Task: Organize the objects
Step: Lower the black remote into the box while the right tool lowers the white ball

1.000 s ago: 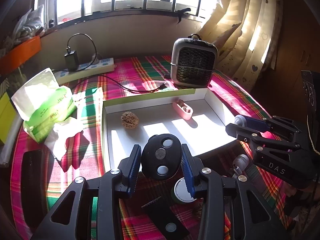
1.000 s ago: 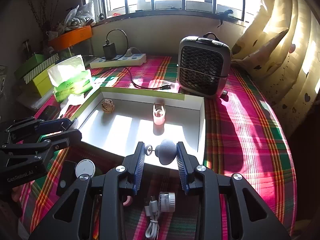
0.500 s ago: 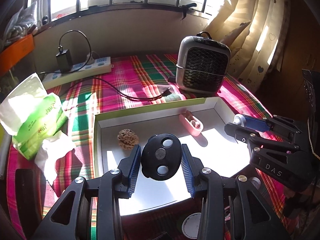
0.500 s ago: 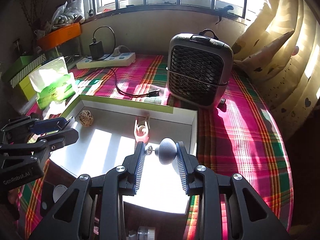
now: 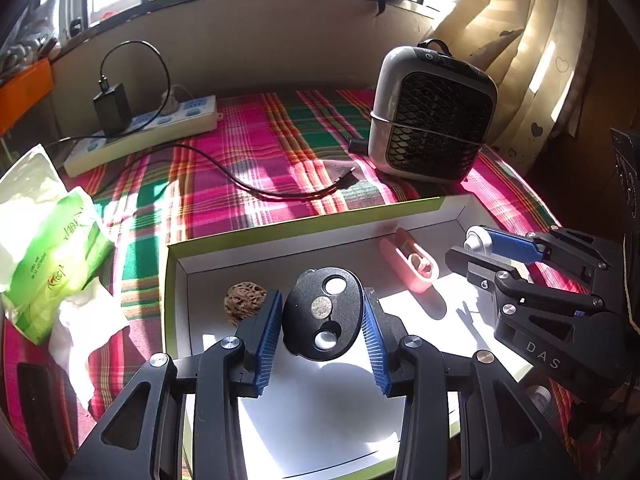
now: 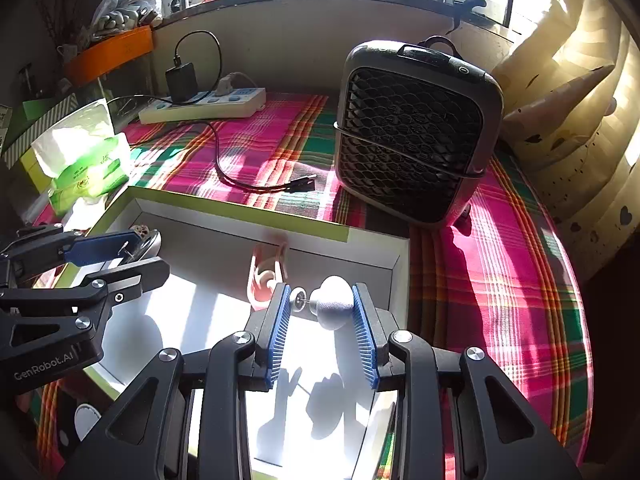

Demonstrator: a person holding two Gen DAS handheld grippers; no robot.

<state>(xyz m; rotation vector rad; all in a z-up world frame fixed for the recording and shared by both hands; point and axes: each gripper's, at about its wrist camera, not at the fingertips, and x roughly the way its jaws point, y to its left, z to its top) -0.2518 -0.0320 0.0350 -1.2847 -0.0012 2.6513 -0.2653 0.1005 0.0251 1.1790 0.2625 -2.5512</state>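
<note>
My left gripper (image 5: 322,324) is shut on a black oval key fob (image 5: 323,314) with round buttons and holds it above the white tray (image 5: 256,246). My right gripper (image 6: 322,316) is shut on a grey mushroom-shaped knob (image 6: 334,306) with a small metal disc on a pin, above the tray's right part (image 6: 396,256). In the tray lie a walnut (image 5: 245,302) and a pink clip (image 5: 412,264). The right gripper shows in the left wrist view (image 5: 480,248), and the left gripper in the right wrist view (image 6: 132,252).
A grey mesh-front heater (image 5: 432,116) stands behind the tray on the plaid cloth. A power strip with a black charger (image 5: 144,126) and its cable (image 5: 280,192) lie at the back. A green tissue pack (image 5: 44,248) sits left. Curtains (image 6: 580,100) hang right.
Both grippers have moved forward with their objects, from the table's near edge to over the tray. The small items on the near cloth have dropped out of view.
</note>
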